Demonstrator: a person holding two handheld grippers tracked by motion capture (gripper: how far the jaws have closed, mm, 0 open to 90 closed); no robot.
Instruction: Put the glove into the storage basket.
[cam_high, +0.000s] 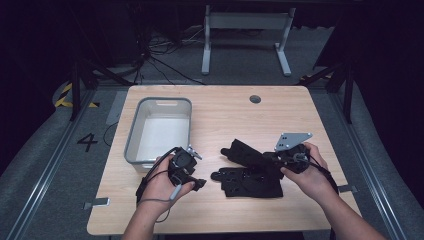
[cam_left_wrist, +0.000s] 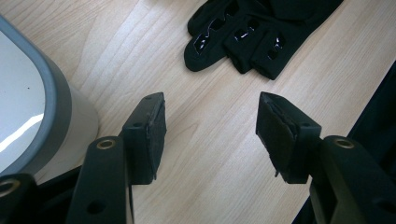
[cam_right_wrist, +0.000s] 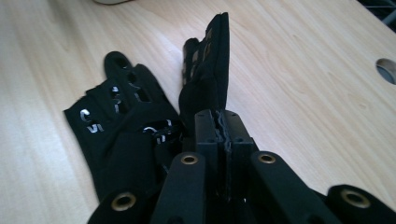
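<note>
step: right gripper (cam_right_wrist: 223, 133) jaws clenched on upper glove (cam_right_wrist: 210, 70), lifting | left gripper (cam_left_wrist: 210, 135) jaws released, idle | next: carry to bin (cam_high: 134, 150), 10 o'clock

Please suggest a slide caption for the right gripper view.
Right gripper shut on one black glove, lifting it beside second glove.
</note>
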